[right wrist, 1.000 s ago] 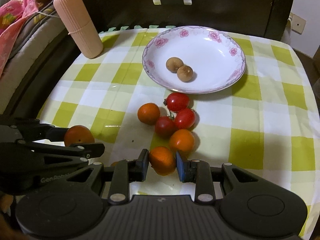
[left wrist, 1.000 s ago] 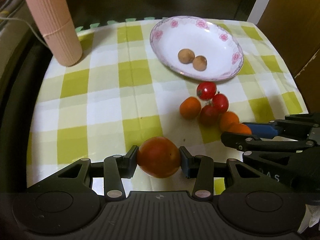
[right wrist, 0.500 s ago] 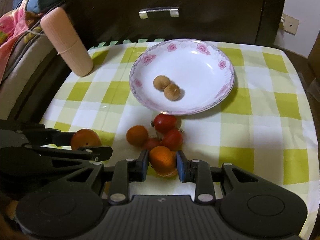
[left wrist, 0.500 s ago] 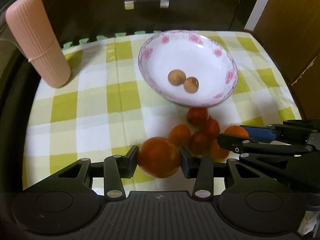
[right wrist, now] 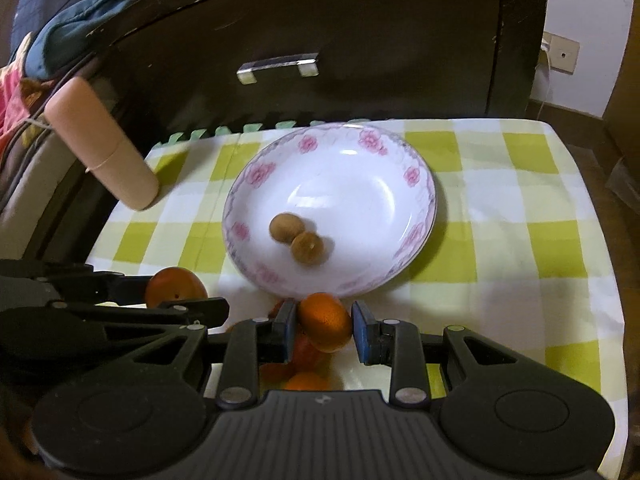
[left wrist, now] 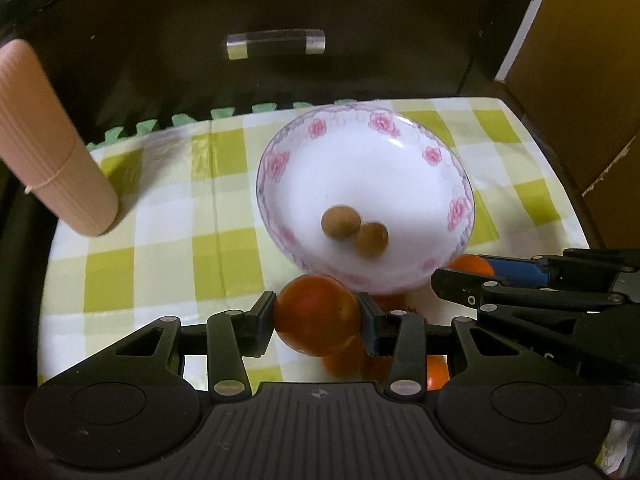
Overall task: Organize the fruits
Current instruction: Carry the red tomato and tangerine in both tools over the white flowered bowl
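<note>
Left claw [left wrist: 317, 314] is clamped on a large red-orange tomato [left wrist: 316, 312], pads seated on its opposite sides at about the widest girth. Right claw [right wrist: 324, 322] is clamped on a small orange fruit [right wrist: 325, 322], also across its middle. Both fruits are carried clear of the counter [right wrist: 520, 208], just short of the near rim of the flowered plate [right wrist: 424, 184].

Plate contents: two small brown round fruits [right wrist: 298, 236], touching each other, sitting toward the near-left of the bowl. More red and orange fruits [right wrist: 304, 376] lie on the checked cloth beneath the claws, largely hidden; count not readable. A pink ribbed cylinder [right wrist: 100, 144] stands at the far left of the cloth, well apart from the plate.

Handling notes (judgement):
- Tomato: smooth, taut skin, soft flesh, the heavier of the two. Likely to bruise or split under hard squeeze; likely to slip if held off-centre. Present mid-girth hold looks right.
- Orange fruit: light, firmer, slightly dimpled rind, better friction. Tolerates pressure.
- Both are round and will roll on release; the plate's dished centre should catch them. Release low, away from the brown pair, to avoid knocking them.
</note>
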Action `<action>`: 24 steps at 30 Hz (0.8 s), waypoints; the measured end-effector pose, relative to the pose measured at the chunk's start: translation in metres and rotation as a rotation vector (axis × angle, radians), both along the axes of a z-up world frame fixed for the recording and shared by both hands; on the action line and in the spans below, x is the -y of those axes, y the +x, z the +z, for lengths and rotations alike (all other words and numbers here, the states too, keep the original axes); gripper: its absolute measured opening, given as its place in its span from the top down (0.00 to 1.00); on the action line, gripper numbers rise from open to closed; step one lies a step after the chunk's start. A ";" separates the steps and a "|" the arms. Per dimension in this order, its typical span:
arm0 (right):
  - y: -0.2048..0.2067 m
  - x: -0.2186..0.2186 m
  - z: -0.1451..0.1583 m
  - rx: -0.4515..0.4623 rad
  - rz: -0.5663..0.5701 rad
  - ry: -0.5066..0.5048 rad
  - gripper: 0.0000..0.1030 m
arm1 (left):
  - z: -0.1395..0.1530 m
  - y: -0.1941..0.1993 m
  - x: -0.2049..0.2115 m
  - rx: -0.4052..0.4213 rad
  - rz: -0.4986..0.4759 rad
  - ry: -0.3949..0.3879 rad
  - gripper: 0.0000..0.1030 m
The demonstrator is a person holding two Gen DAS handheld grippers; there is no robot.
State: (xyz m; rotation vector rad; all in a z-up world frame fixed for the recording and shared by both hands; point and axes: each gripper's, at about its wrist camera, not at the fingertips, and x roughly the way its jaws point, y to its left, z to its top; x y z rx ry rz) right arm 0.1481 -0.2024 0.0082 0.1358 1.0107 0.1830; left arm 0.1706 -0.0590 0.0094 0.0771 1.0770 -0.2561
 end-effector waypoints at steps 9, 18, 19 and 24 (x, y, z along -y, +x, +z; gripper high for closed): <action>0.028 0.011 -0.003 0.016 -0.016 0.020 0.73 | -0.003 0.030 0.007 0.001 -0.003 -0.003 0.51; 0.050 0.015 -0.010 0.019 -0.017 0.018 0.72 | -0.010 0.049 0.009 -0.011 0.010 -0.003 0.51; 0.052 0.015 -0.012 0.024 -0.015 0.021 0.72 | -0.011 0.051 0.009 -0.011 0.011 -0.001 0.51; 0.058 0.017 -0.019 0.023 -0.020 0.035 0.72 | -0.012 0.056 0.011 0.004 0.006 0.014 0.51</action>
